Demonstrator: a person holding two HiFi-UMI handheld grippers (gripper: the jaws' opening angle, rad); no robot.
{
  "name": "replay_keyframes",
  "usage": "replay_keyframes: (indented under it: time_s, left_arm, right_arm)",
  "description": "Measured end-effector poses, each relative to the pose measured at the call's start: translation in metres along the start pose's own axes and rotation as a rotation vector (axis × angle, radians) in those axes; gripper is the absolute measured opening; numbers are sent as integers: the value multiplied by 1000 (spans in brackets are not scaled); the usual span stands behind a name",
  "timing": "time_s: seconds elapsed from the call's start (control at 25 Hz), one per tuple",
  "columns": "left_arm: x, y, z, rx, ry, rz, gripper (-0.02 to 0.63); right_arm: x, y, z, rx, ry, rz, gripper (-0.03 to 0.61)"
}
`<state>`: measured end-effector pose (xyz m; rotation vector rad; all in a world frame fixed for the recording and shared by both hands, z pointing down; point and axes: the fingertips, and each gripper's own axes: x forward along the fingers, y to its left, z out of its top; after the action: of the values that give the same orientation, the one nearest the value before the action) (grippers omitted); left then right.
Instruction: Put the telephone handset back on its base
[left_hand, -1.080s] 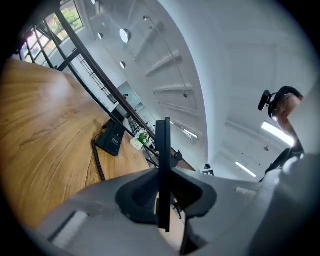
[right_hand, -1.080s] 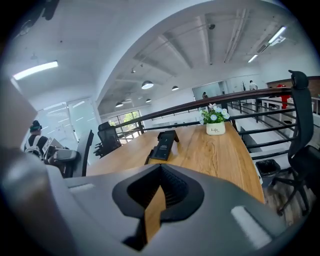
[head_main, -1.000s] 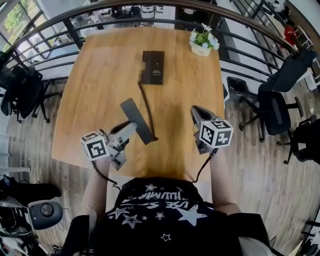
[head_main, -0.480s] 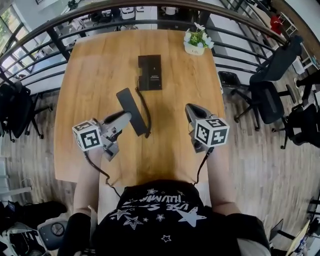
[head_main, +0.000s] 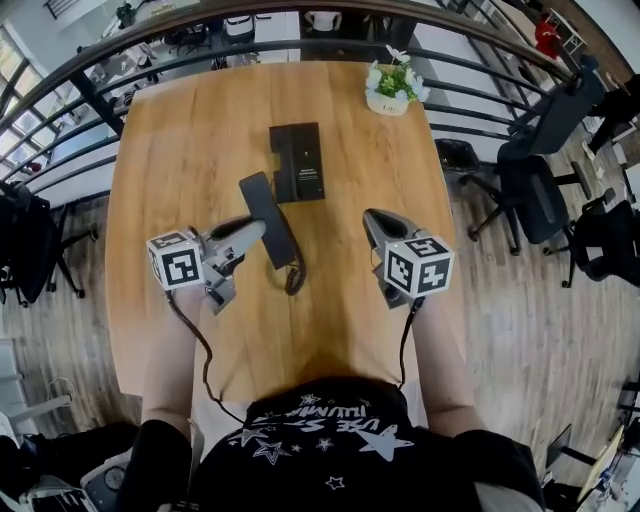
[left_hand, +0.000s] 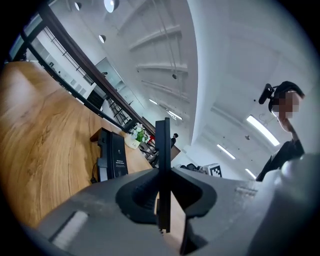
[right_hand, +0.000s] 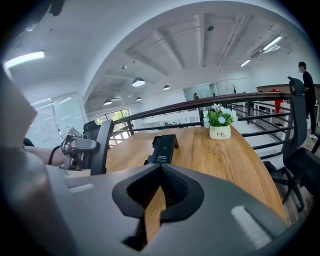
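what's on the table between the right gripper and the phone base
Only bare wooden tabletop; the head view shows nothing lying between the right gripper and the phone base.

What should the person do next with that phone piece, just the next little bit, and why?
Probably swing the handset forward and slightly right until it hangs over the base, then turn it to match. The left hand-held gripper is shut on the handset, whose far end sits beside the base's near left corner, not over it, and it lies slanted to the base.
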<state>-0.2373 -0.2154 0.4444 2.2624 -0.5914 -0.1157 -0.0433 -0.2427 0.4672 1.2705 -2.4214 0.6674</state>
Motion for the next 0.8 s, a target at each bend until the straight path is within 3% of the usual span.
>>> replay_keyframes:
  time_s: [0.52, 0.8]
  left_arm:
    - [51, 83, 37, 33, 118, -43, 75]
    - [64, 114, 45, 24, 141, -68, 75]
  right_arm:
    - [73, -21, 4, 24, 53, 14, 2]
    - [91, -29, 7, 34, 56, 24, 2]
